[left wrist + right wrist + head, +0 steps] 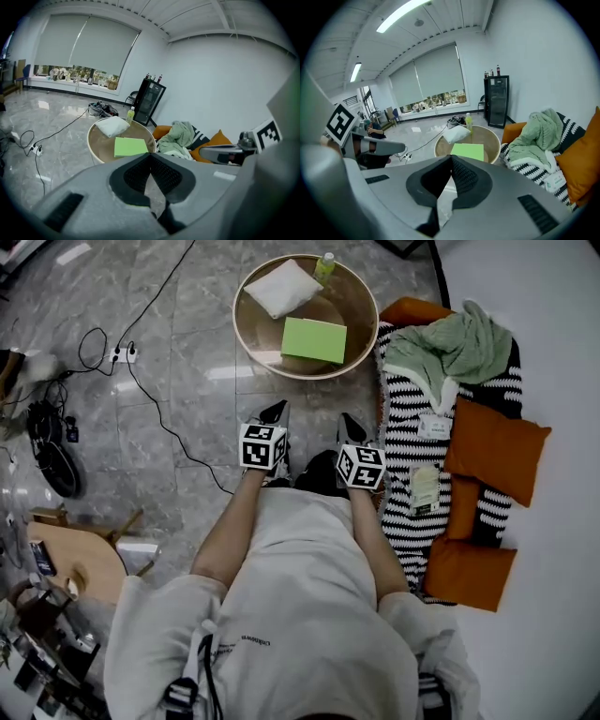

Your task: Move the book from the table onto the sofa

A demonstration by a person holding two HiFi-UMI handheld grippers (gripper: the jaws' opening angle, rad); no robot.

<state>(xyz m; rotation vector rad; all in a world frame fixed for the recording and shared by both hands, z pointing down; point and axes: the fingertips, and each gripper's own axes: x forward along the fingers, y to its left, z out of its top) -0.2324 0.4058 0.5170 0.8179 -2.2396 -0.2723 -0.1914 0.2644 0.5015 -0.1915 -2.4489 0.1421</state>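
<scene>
**Our arms and shut tongs, short of the green book**

Our pale shirt and two bare forearms fill the lower middle of the head view. Each hand holds a tool topped with a black-and-white marker cube. The left tongs (276,411) and right tongs (349,424) are both pressed closed with nothing between them, and their own views show dark pads meeting in a point.

Above them, at top centre, stands a round wooden counter (267,337) with a raised rim. The book (313,339), bright green, lies flat on it, well apart from both tongs. A white pillow (281,287) sits just beside it, and a green bottle (325,266) stands at the far rim.

The sofa (403,427) runs down the right of the frame under a black-and-white striped cover. It carries a heaped green blanket (459,345) and orange cushions (494,448).

We judge the pickup not yet begun. Risks ahead:
- A flat book inside a rim gives little edge to pinch, so it may slide, or fan open if we catch only the cover.
- Reaching across could nudge the pillow or tip the bottle.
- The crowded sofa leaves little flat space, so the book might slip off a cushion.
</scene>
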